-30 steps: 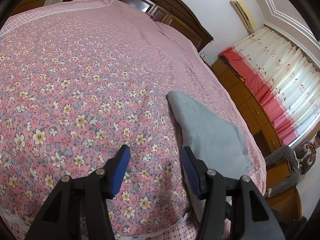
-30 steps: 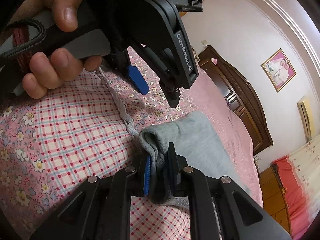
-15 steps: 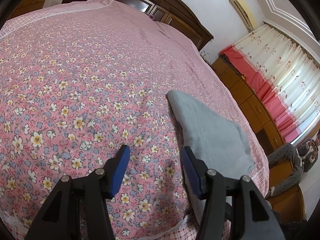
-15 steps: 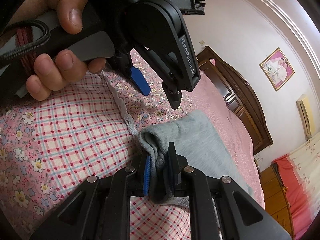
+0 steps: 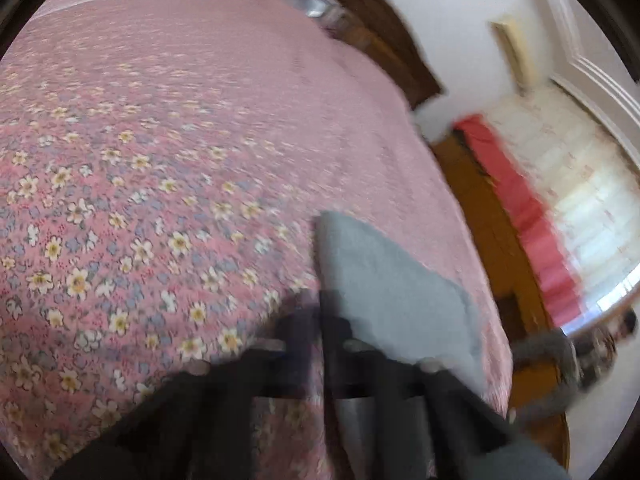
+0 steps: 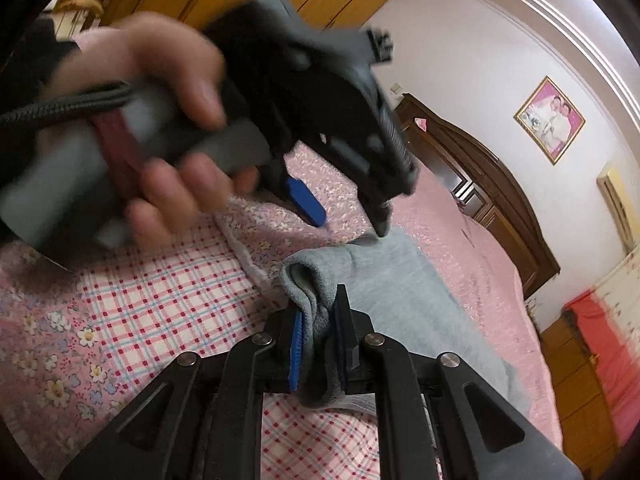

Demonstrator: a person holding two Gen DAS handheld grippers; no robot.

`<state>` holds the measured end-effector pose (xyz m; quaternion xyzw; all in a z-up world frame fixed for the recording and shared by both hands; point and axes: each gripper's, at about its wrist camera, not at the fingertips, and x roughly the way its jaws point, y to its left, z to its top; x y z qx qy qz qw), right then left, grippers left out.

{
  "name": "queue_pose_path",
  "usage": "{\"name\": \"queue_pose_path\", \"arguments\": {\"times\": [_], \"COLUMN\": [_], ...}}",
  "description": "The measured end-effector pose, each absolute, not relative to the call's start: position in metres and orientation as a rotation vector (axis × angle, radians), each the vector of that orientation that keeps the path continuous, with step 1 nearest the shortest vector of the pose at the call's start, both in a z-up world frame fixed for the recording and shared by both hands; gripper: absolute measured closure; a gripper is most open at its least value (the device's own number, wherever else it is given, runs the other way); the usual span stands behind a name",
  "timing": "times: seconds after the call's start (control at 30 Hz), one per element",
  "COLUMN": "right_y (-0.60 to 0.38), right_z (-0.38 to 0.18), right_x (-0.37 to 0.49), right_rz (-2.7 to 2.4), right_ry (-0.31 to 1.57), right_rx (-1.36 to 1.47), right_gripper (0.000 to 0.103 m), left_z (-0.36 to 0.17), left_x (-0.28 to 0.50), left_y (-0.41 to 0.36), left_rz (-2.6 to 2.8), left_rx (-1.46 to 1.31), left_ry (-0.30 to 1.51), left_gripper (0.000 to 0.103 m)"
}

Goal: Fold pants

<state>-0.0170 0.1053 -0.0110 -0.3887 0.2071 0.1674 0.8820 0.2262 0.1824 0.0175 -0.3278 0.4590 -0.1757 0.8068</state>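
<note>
While my right gripper (image 6: 318, 334) sat clamped on a bunched corner of the grey pants (image 6: 404, 300) at the bed's (image 6: 140, 300) checked edge, the rest lay flat toward the headboard (image 6: 480, 176). My left gripper (image 6: 348, 216) hung over the pants with its fingers apart in the right view; its own view was too blurred to tell.

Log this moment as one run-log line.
right gripper: shut on folded grey fleece pants | left gripper: open, at pants edge | surface: pink floral bedspread
</note>
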Motion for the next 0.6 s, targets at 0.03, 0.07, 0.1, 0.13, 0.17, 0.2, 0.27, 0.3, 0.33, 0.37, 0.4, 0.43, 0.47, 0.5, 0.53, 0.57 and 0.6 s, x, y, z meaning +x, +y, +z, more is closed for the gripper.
{"name": "queue_pose_path", "arguments": {"times": [0.03, 0.07, 0.1, 0.13, 0.17, 0.2, 0.27, 0.3, 0.33, 0.37, 0.4, 0.43, 0.47, 0.5, 0.53, 0.57, 0.6], "right_y": [0.103, 0.099, 0.095, 0.092, 0.087, 0.083, 0.076, 0.07, 0.066, 0.062, 0.057, 0.054, 0.051, 0.048, 0.046, 0.044, 0.042], "right_z": [-0.007, -0.002, 0.003, 0.008, 0.012, 0.016, 0.022, 0.026, 0.029, 0.031, 0.034, 0.035, 0.036, 0.038, 0.038, 0.038, 0.038], "right_x": [-0.017, -0.017, -0.017, -0.017, -0.018, -0.018, -0.019, -0.02, -0.021, -0.021, -0.02, -0.02, -0.02, -0.019, -0.019, -0.019, -0.018], "right_rz": [0.353, 0.358, 0.363, 0.364, 0.364, 0.365, 0.367, 0.367, 0.369, 0.371, 0.371, 0.371, 0.37, 0.369, 0.37, 0.372, 0.374], "right_ry": [0.429, 0.424, 0.419, 0.413, 0.407, 0.4, 0.388, 0.378, 0.373, 0.37, 0.366, 0.363, 0.359, 0.356, 0.356, 0.357, 0.358], "right_rx": [-0.792, -0.766, -0.74, -0.719, -0.698, -0.679, -0.654, -0.634, -0.617, -0.602, -0.58, -0.57, -0.56, -0.552, -0.544, -0.536, -0.527], "right_gripper": [0.09, 0.09, 0.09, 0.09, 0.09, 0.09, 0.09, 0.09, 0.09, 0.09, 0.09, 0.09, 0.09, 0.09, 0.09, 0.09, 0.09], "left_z": [0.023, 0.032, 0.046, 0.057, 0.074, 0.084, 0.099, 0.106, 0.11, 0.114, 0.117, 0.117, 0.118, 0.118, 0.115, 0.115, 0.114], "left_x": [0.228, 0.228, 0.227, 0.225, 0.221, 0.218, 0.21, 0.207, 0.206, 0.204, 0.201, 0.2, 0.199, 0.199, 0.199, 0.201, 0.201], "left_y": [0.179, 0.175, 0.167, 0.16, 0.148, 0.14, 0.124, 0.114, 0.107, 0.099, 0.09, 0.082, 0.075, 0.068, 0.063, 0.058, 0.055], "left_rz": [-0.36, -0.343, -0.324, -0.311, -0.29, -0.283, -0.299, -0.312, -0.318, -0.325, -0.334, -0.345, -0.359, -0.365, -0.363, -0.358, -0.354], "left_rx": [-0.699, -0.683, -0.638, -0.59, -0.501, -0.456, -0.411, -0.395, -0.382, -0.365, -0.348, -0.338, -0.335, -0.332, -0.328, -0.319, -0.31], "left_ry": [0.968, 0.941, 0.907, 0.882, 0.841, 0.818, 0.783, 0.772, 0.767, 0.761, 0.76, 0.763, 0.77, 0.778, 0.784, 0.792, 0.795], "left_gripper": [0.103, 0.103, 0.103, 0.103, 0.103, 0.103, 0.103, 0.103, 0.103, 0.103, 0.103, 0.103, 0.103, 0.103, 0.103, 0.103, 0.103]}}
